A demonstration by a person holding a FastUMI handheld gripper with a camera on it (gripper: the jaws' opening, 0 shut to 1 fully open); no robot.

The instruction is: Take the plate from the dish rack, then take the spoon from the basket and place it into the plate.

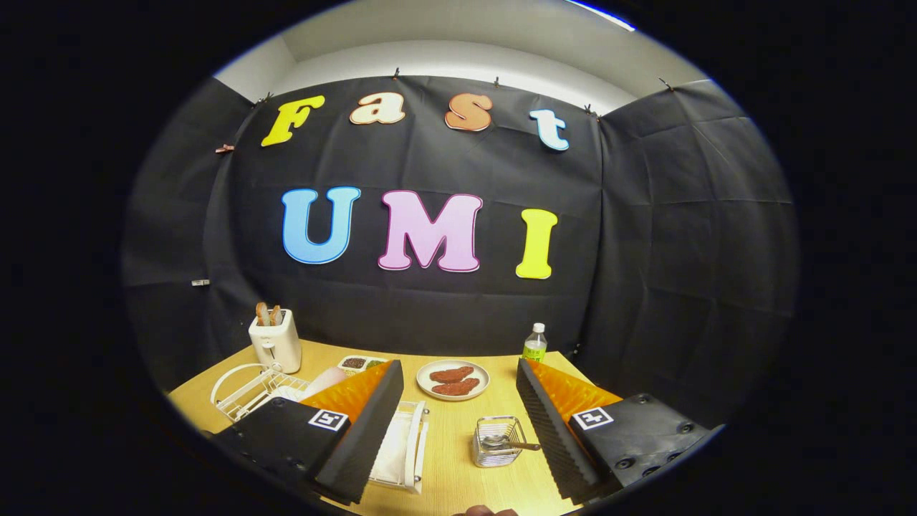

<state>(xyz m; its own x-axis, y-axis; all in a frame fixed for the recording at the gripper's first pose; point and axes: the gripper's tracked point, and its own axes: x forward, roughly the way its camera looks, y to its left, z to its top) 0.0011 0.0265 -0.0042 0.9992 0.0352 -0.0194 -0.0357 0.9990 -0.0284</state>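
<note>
In the gripper view, the gripper [458, 423] has its fingers spread wide with nothing between them, held above the wooden table [451, 459]. Between the fingers a small wire basket [496, 442] holds the spoon [510, 444]. The white dish rack [251, 390] lies behind the left finger; whether a plate stands in it I cannot tell. Beyond are a dish of food [453, 379], a bottle [534, 342] and a toaster [275, 339].
</note>
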